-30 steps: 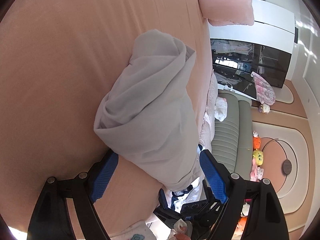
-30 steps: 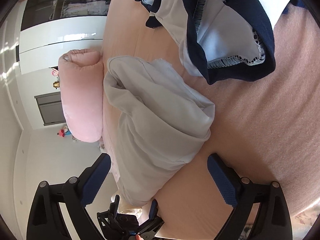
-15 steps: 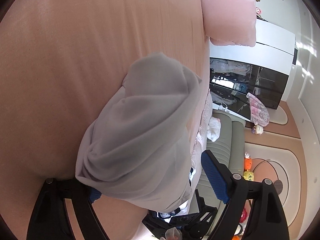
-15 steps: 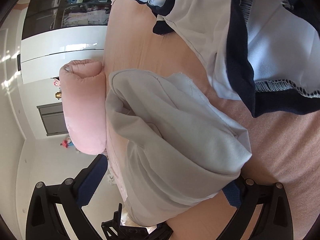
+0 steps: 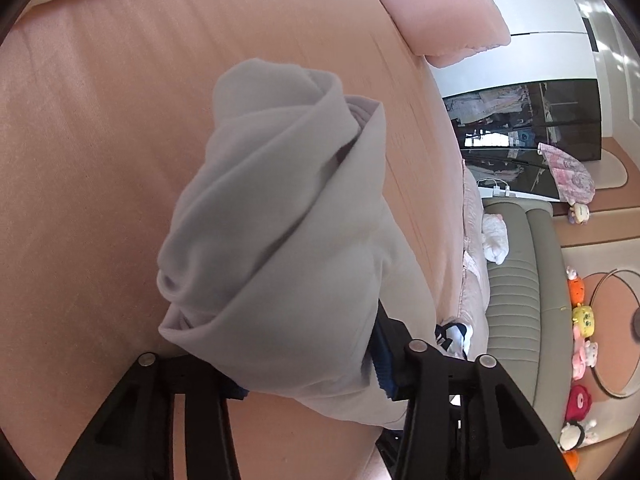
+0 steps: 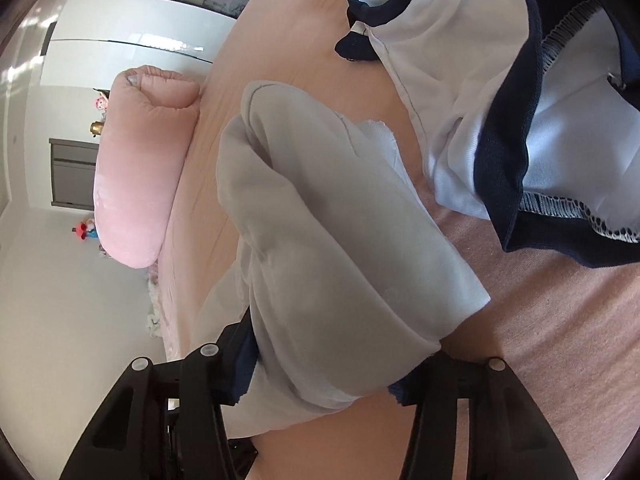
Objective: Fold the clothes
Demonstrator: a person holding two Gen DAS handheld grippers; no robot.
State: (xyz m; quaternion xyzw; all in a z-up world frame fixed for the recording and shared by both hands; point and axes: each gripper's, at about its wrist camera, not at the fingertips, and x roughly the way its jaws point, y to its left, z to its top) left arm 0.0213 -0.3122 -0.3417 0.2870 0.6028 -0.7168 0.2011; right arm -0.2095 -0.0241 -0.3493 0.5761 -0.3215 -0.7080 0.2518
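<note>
Grey garment [image 5: 280, 240] – bunched, thickly rolled (deep creases) – on bed [image 5: 100, 120].

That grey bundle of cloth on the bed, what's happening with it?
A person is folding clothes using two hand-held tongs. Both the left tongs and the right tongs are closing on opposite ends of the folded grey garment, which sits between their blue pads on the peach bed sheet. A white and navy garment lies unfolded nearby, and a pink pillow sits at the bed's edge.

Both handheld grippers are matte black plastic frames with triangular cutouts. Round silver screws [image 5: 417, 345] mark the pivots. Ribbed blue rubber pads [image 5: 383, 364] line the fingers.
</note>
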